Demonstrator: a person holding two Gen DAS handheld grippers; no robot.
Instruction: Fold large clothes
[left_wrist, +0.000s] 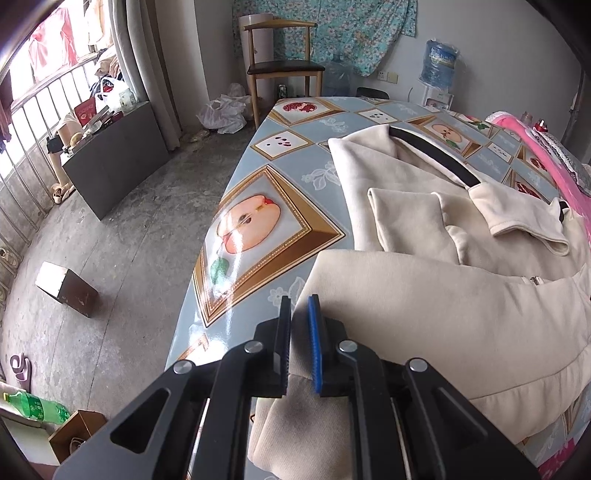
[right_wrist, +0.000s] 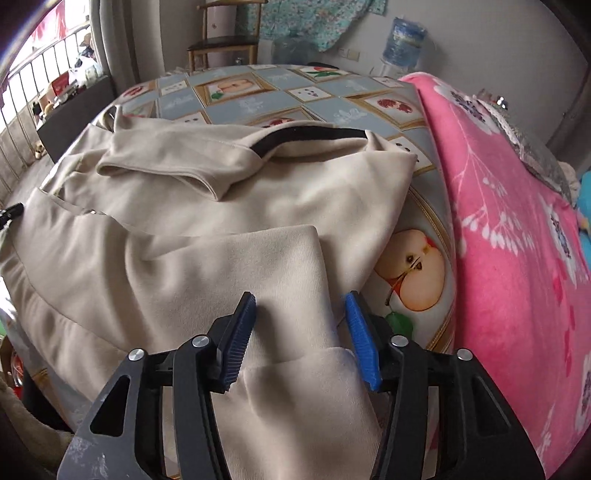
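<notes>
A large cream jacket (left_wrist: 424, 206) with a black collar lining lies on the table, its sleeves folded in over the body; it also shows in the right wrist view (right_wrist: 221, 206). My left gripper (left_wrist: 298, 306) is shut on the jacket's near left edge, with cream cloth pinched between the pads. My right gripper (right_wrist: 300, 301) is open, its blue pads either side of a folded sleeve (right_wrist: 236, 273) at the jacket's near right side, close above the cloth.
The table (left_wrist: 258, 221) has a fruit-print oilcloth. A pink flowered blanket (right_wrist: 509, 236) lies along its right side. A wooden chair (left_wrist: 282, 59) stands past the far end. Two water jugs (left_wrist: 439, 62), boxes and bags stand around on the floor.
</notes>
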